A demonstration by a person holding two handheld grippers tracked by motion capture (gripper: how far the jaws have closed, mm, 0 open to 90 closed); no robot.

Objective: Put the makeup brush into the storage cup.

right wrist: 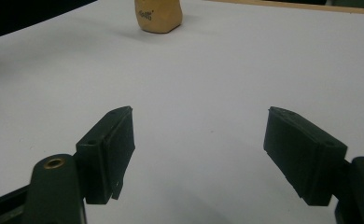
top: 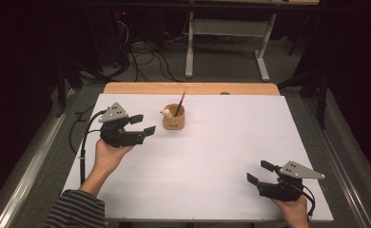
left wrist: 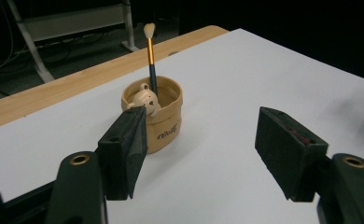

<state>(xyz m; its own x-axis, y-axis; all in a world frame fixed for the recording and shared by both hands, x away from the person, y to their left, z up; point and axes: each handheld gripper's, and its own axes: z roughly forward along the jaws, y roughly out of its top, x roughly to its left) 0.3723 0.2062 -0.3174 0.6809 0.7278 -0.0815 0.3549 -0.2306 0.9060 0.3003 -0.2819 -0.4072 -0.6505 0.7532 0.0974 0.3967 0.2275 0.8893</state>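
Note:
A tan cup stands at the back middle of the white sheet. A small bear figure peeks over its rim, and a brush leans inside with pale bristles up. My left gripper is open just left of the cup, jaws pointing at it, nothing between them. My right gripper is open near the front right of the sheet, apart from the cup, holding nothing.
The white sheet covers a wooden table whose far edge shows beyond it. Behind stand a white desk frame and tangled cables on the floor. Metal rails run along both sides of the table.

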